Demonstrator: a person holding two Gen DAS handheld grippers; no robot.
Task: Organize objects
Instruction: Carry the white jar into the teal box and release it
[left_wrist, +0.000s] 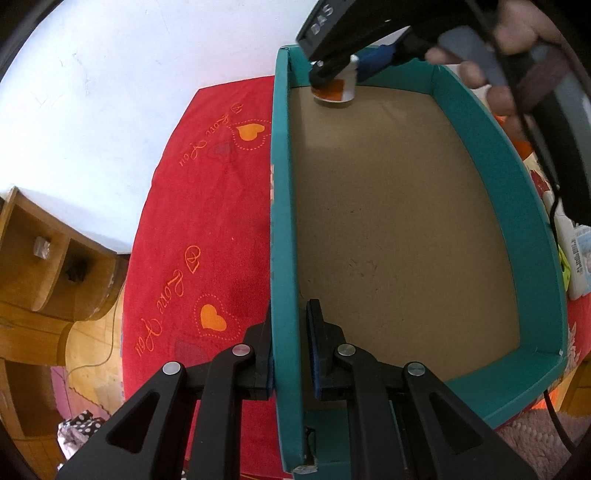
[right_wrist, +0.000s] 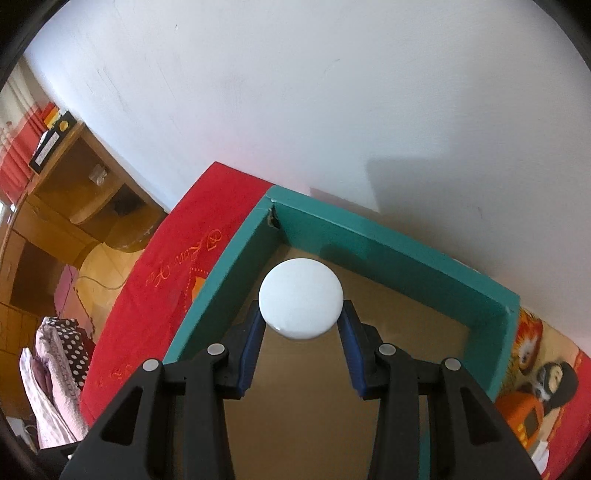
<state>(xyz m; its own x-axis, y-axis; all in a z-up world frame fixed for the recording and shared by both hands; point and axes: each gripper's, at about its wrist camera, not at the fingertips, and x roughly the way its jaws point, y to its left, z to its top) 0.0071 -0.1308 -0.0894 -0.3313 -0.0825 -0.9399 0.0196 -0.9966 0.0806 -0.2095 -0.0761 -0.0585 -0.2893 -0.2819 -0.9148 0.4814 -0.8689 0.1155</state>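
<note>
- Left wrist view: the left gripper (left_wrist: 290, 345) is clamped on the side wall of the teal box (left_wrist: 282, 236), one finger on the outside over the red blanket (left_wrist: 207, 206), the other inside over the box's brown floor.
- Far ahead of those fingers, at the box's far corner, the right gripper (left_wrist: 334, 72) holds a small jar (left_wrist: 338, 88) with an orange label, just over the floor; a hand (left_wrist: 495, 62) grips the tool.
- Right wrist view: the right gripper (right_wrist: 302, 323) is partly open, its blue pads (right_wrist: 255, 343) pressed on either side of the jar's white lid (right_wrist: 301, 299).
- Jar sits between the fingertips, inside the teal box (right_wrist: 388, 236), near the corner beyond them.
- Beyond the left finger lies the red blanket (right_wrist: 147, 280); a wooden shelf (right_wrist: 74, 184) stands further off.
</note>
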